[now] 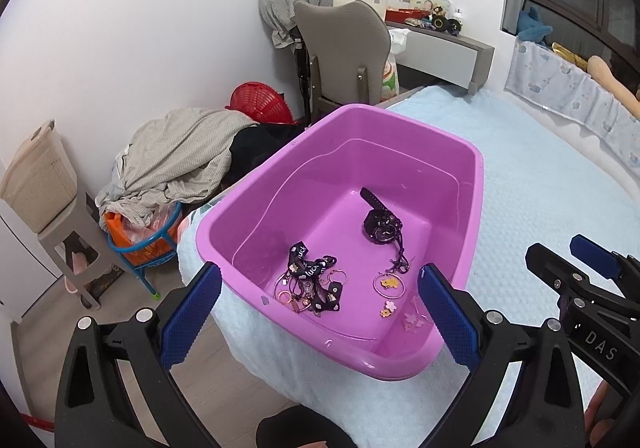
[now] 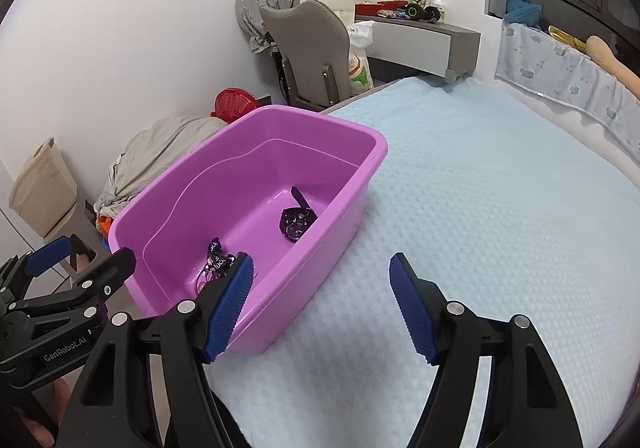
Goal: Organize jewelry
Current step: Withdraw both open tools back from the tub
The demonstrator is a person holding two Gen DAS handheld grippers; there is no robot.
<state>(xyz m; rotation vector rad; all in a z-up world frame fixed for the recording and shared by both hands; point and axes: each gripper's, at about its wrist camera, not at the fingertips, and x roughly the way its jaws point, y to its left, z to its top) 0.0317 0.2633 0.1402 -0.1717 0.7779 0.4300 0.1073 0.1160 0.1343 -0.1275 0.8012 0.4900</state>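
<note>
A tangle of gold rings, charms and black ribbon (image 1: 310, 282) is lying beside a black wristwatch (image 1: 380, 226) in a pink plastic tub (image 1: 472, 183) sitting on a pale blue quilted bedspread (image 2: 500, 207). Both the left gripper (image 1: 320, 312) and right gripper (image 2: 322, 304) are hovering wide open — gripping nothing — near the tub's front rim.

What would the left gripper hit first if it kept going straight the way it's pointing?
Probably the pink tub: the open left gripper points down into it, toward the black lanyard tangle with rings on its floor. Depth is unclear; the near rim could come first.
</note>
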